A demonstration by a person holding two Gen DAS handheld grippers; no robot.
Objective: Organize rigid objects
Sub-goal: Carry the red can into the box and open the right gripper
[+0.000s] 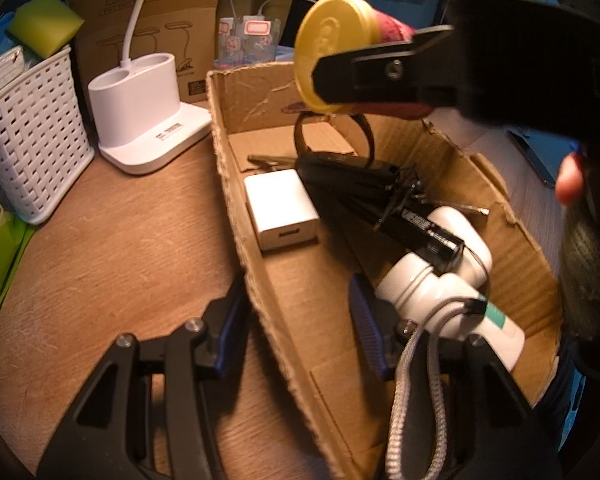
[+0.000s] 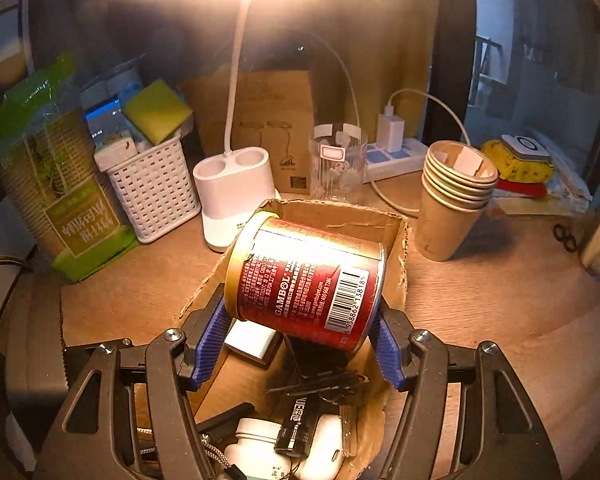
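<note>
My right gripper [image 2: 298, 350] is shut on a red can with a gold lid [image 2: 306, 286], held on its side above the open cardboard box [image 2: 398, 276]. In the left wrist view the can [image 1: 332, 44] hangs over the box's far end [image 1: 252, 88]. The box holds a white charger [image 1: 280, 208], a black flashlight [image 1: 416, 226], a white bottle [image 1: 432, 300] and a black strap. My left gripper [image 1: 296, 326] is open, its fingers [image 1: 364, 320] straddling the box's near left wall.
A white lamp base [image 1: 144, 112] and white basket [image 1: 28, 136] stand left of the box. A glass [image 2: 338, 160], a stack of paper cups [image 2: 452, 200], a power strip [image 2: 396, 156] and a green pack [image 2: 56, 184] ring the box on the wooden table.
</note>
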